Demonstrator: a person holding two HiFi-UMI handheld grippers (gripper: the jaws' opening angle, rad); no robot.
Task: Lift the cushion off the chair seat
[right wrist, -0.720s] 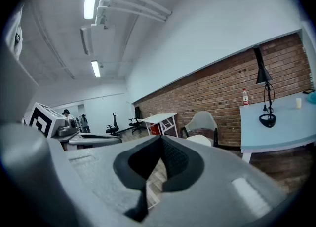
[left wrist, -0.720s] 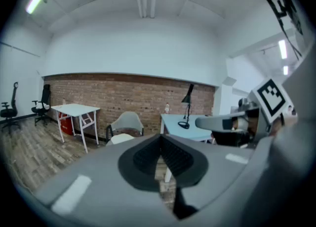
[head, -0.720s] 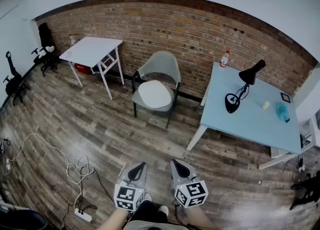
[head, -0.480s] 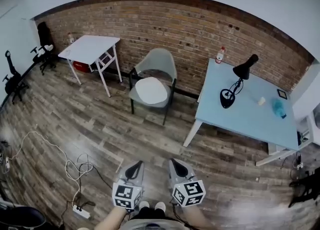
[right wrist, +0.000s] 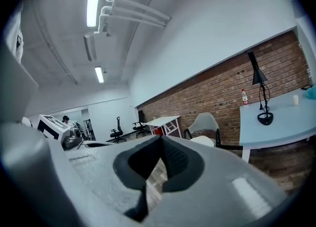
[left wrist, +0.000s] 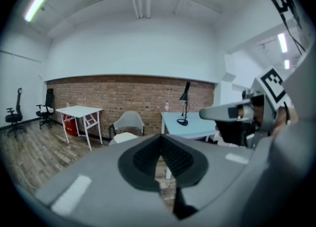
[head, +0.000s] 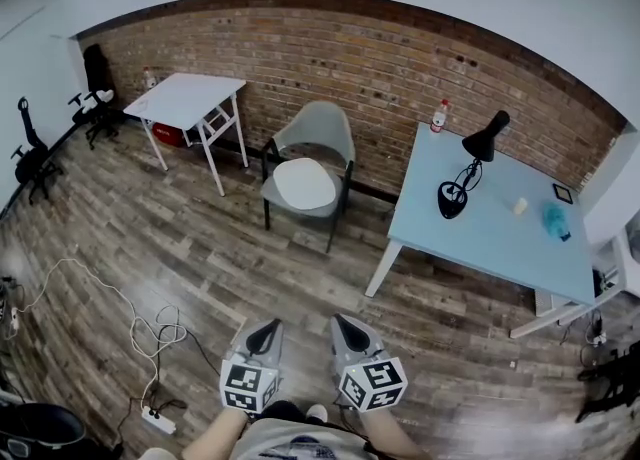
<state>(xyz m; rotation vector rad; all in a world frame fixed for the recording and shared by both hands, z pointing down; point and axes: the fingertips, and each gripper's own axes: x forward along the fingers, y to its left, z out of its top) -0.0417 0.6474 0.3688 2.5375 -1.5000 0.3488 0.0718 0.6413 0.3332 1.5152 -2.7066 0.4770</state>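
Person's forearms [head: 222, 432]: cropped at the head view's bottom edge.
Bottle [head: 438, 116]: label too small to read.

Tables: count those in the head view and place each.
2. A white table stands against the brick wall, left of the grey chair; a light blue table stands right of it. More may be out of frame.

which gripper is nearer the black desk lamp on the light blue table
Right. The right gripper is below and left of the black desk lamp; the left gripper is farther left. Both are far from it.
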